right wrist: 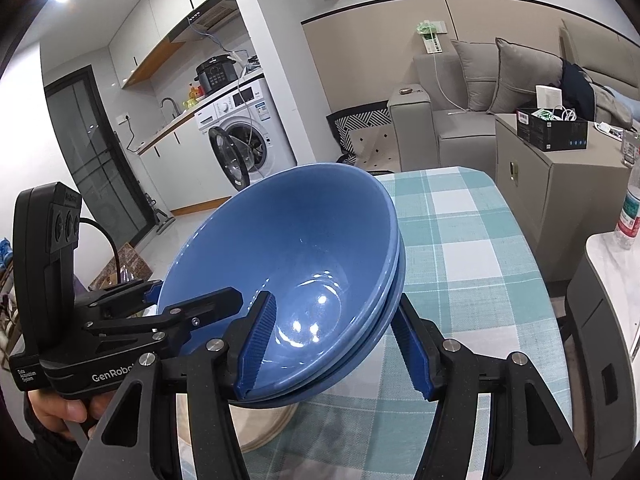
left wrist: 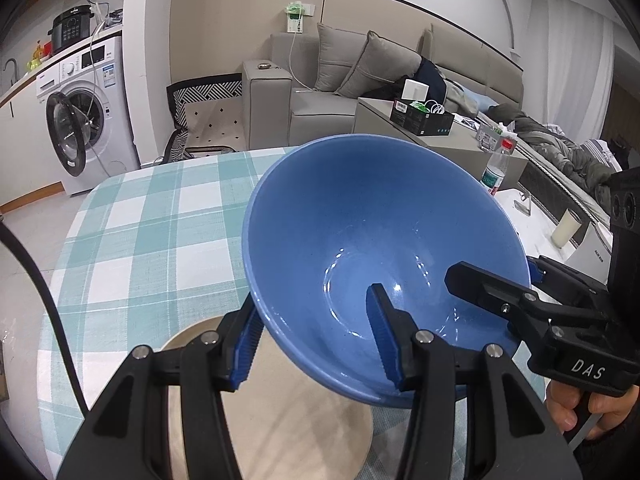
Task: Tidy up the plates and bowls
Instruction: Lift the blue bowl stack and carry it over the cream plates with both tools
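A stack of blue bowls (left wrist: 360, 232) is held tilted above a beige plate (left wrist: 280, 412) on the checked tablecloth. My left gripper (left wrist: 316, 340) straddles the near rim, one finger inside and one outside, closed on it. My right gripper (left wrist: 492, 280) grips the rim on the right side. In the right wrist view the nested blue bowls (right wrist: 288, 272) show at least two rims; my right gripper (right wrist: 336, 348) clamps their near rim, and my left gripper (right wrist: 192, 300) holds the left rim. The plate (right wrist: 264, 424) lies under the bowls.
The table with the teal checked cloth (left wrist: 160, 232) has its far and left edges near. A water bottle (left wrist: 498, 168) and a white cup (left wrist: 564, 228) stand on a white surface at the right. A sofa, cabinet and washing machine stand beyond.
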### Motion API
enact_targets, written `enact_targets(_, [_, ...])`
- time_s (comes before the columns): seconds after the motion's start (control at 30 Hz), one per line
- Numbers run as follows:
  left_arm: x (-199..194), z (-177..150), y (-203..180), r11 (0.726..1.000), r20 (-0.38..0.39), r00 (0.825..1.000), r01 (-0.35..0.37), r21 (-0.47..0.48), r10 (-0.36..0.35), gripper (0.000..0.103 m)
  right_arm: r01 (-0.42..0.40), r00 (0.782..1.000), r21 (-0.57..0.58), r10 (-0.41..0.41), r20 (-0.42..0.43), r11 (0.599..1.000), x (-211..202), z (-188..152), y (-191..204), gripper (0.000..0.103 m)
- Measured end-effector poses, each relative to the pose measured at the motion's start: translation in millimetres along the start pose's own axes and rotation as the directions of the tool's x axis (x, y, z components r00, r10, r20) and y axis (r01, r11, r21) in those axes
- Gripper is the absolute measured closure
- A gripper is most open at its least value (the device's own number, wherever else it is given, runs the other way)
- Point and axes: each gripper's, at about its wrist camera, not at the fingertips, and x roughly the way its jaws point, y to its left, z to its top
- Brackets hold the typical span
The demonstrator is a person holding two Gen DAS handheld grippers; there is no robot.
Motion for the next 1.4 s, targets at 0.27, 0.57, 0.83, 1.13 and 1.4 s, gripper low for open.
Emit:
enact_targets(0.27, [-21, -5, 10, 0.999, 0.022, 0.999, -0.030, -0.014, 0.030, 0.053, -0.036, 0.999, -0.026, 0.035, -0.007, 0.999, -1, -2, 20, 0.042])
enact_targets(0.57, [-44, -14, 29, 0.997, 0.050, 0.997, -0.062, -0.038, 0.064, 0.053, -0.080, 0.997, -0.054, 0.079, -0.025, 0.995, 4, -8, 44, 0.042])
enact_targets(0.83, [-55, -28, 45, 0.994, 0.054, 0.994, -0.087, -0.061, 0.090, 0.053, -0.117, 0.993, -0.068, 0.115, -0.037, 0.991, 11, -14, 63, 0.042])
enact_targets(1.13, [-54, -41, 59, 0.990, 0.048, 0.993, -0.101, -0.095, 0.105, 0.053, -0.137, 0.989, -0.076, 0.131, -0.073, 0.988, 26, -23, 76, 0.042])
enact_targets(1.4, [-43, -53, 74, 0.985, 0.020, 0.993, -0.115, -0.126, 0.119, 0.053, -0.147, 0.984, -0.076, 0.137, -0.117, 0.986, 47, -30, 82, 0.042])
